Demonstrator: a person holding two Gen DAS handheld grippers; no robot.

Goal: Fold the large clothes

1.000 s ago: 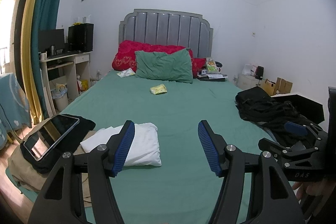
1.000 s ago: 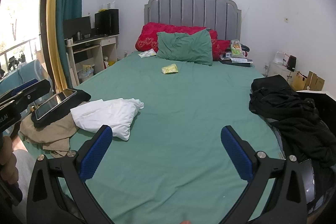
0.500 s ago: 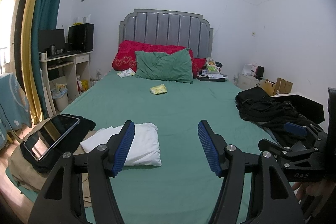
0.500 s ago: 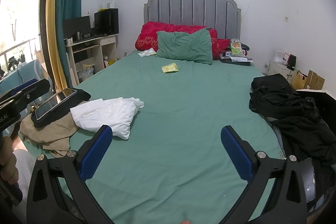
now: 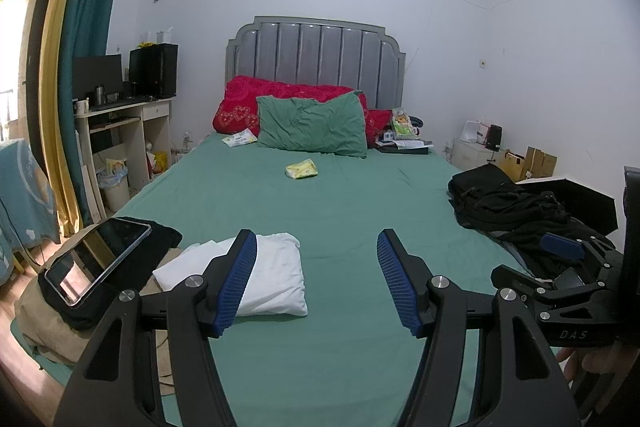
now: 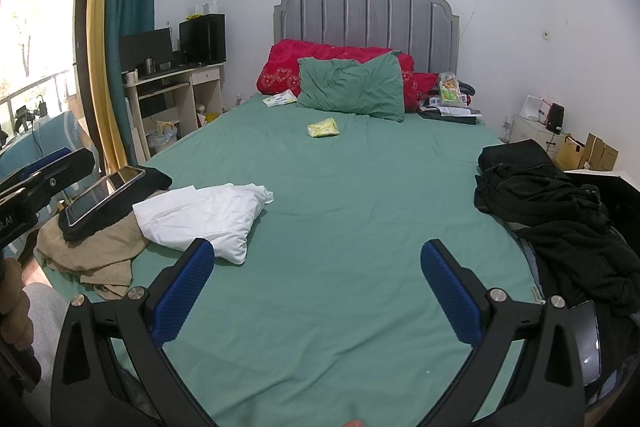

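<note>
Left wrist view first: the left tongs (image 5: 316, 281) hang wide apart over the green bed (image 5: 340, 211), gripping nothing. The white garment (image 5: 272, 279) lies at about ten o'clock from them, just beside and partly behind the left finger, already bundled, its long axis running from nine to three. Over in the right wrist view, the right tongs (image 6: 316, 293) are spread wider, also empty, and that white garment (image 6: 204, 215) sits farther off at ten o'clock, so the left hand is the nearer one there. The black clothes pile (image 6: 548, 211) lies at two o'clock on the bed's right edge, nearer the right tongs; likely the next piece, though I can't tell how many garments it holds. The right view alone shows the tan garment (image 6: 88, 251) spilling below the tablet (image 6: 104, 195); the left view alone shows the right tongs side-on against the black pile.
</note>
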